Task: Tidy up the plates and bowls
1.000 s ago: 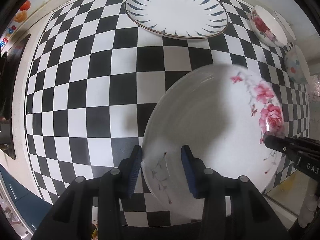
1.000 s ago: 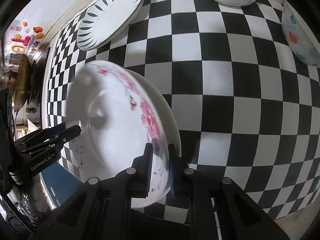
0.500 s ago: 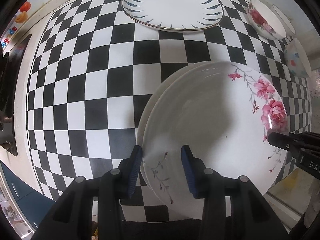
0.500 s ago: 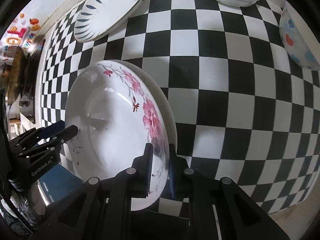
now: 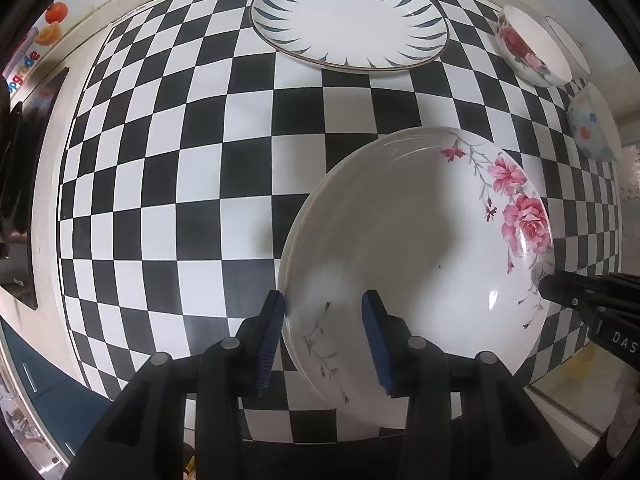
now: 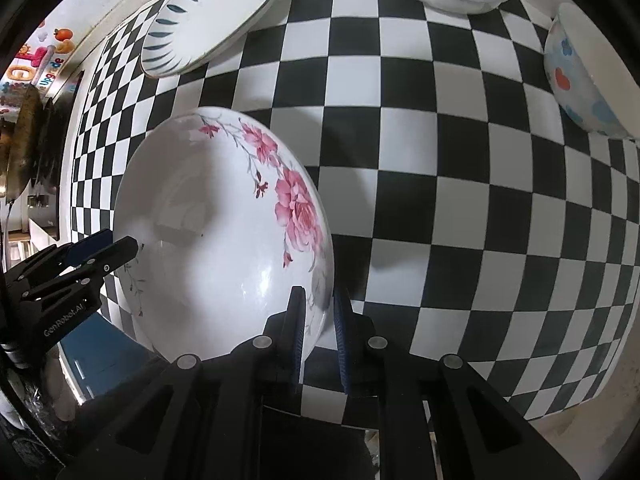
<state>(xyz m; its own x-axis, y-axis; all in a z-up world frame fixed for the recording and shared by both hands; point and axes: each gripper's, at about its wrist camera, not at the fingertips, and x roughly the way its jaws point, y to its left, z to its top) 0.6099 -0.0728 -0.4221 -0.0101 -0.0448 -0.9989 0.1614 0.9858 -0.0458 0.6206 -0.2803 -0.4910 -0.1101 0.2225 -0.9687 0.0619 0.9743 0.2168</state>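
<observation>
a: where's the rose plate (image 5: pixel 416 256)?
b: low over the checkered tablecloth (image 5: pixel 200 184), near its front edge, tilted. a second rim shows along its left side in the left wrist view, so there may be another plate right under it, but i can't tell for sure.
a: who has it?
b: the right gripper (image 6: pixel 320 320) is clamped on the rim near the big pink rose, one pad inside and one outside. the left gripper (image 5: pixel 324 332) straddles the opposite rim, its fingers (image 5: pixel 272 332) apart; the outer pad sits just at the edge, and whether it truly touches i can't make out.
a: is the underside visible?
b: no, and the plate's near edge is hidden behind the gripper bodies in both views.
a: further out?
b: a leaf-pattern plate (image 5: pixel 348 20) at the far side of the cloth. to its right a rose bowl (image 5: pixel 528 52), partly cut off by the frame in the right wrist view. beside that, a bowl with blue and red spots (image 6: pixel 588 76), seen at the lens edge and stretched. behind the rose bowl is another white rim, too slight to identify.
a: left edge?
b: dark shapes and colourful stickers (image 6: pixel 44 52), blurred.
</observation>
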